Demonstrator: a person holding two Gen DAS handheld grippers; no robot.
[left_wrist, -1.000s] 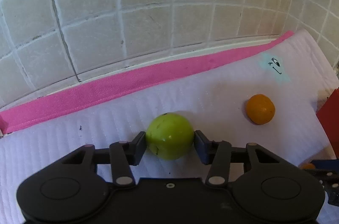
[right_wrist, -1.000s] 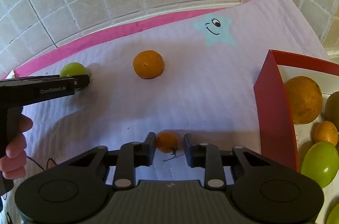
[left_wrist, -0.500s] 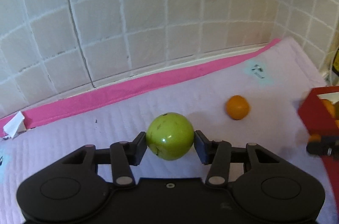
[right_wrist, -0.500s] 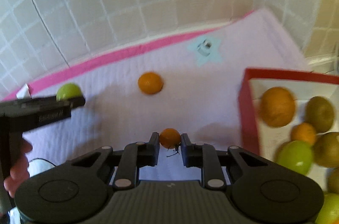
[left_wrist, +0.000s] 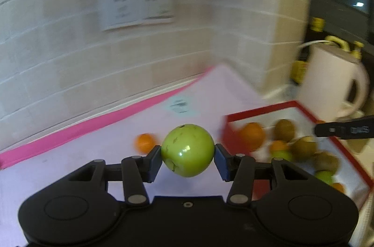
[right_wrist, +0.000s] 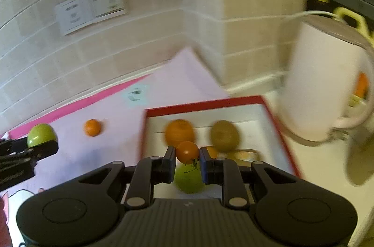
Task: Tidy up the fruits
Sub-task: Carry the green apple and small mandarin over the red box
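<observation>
With the left gripper jaws clamping the green apple and the right gripper jaws pinching a small orange fruit at frame centre above the crowded red-rimmed tray, a careless drop could bruise the fruit or bounce it out.

left hand-held gripper clamped, right hand-held gripper (tighter) clamped

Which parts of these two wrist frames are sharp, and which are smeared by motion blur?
Left wrist view: the left gripper and its green apple are crisp, with a glare spot on the apple; tiled wall, red tray and its fruit are smeared. Right wrist view: the right gripper and its small orange fruit are sharp; the white kettle is blurred.
</observation>
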